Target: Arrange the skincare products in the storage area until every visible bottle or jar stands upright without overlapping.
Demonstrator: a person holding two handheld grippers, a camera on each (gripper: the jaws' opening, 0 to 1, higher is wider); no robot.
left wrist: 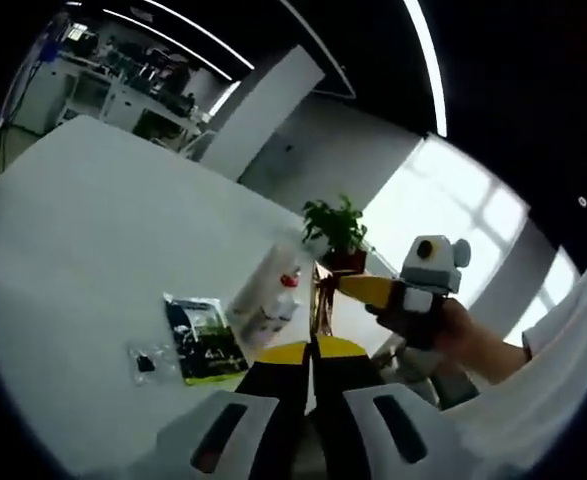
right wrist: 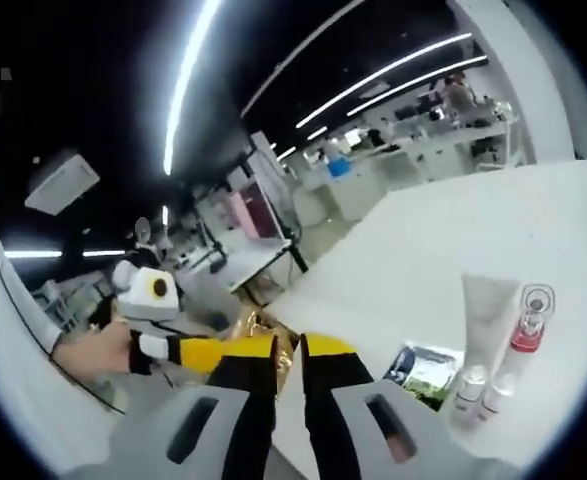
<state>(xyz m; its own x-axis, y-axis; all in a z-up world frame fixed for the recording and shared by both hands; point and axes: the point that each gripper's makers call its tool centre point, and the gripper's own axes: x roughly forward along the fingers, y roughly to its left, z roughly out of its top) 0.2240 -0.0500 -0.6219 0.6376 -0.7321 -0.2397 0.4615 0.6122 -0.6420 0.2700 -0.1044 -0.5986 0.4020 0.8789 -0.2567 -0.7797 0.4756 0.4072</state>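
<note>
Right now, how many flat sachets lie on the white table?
2. The green-and-black sachet lies near the tube and bottles; the small clear sachet lies just beside it, farther from the bottles. Others may be hidden behind the jaws.

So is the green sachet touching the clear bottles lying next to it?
Apart. In the left gripper view a strip of white table separates the green sachet from the clear bottles.

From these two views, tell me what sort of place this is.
Probably an open-plan lab or office workshop: long ceiling light strips, cluttered workbenches in the background, and a big white table holding skincare products beside a potted plant.
</note>
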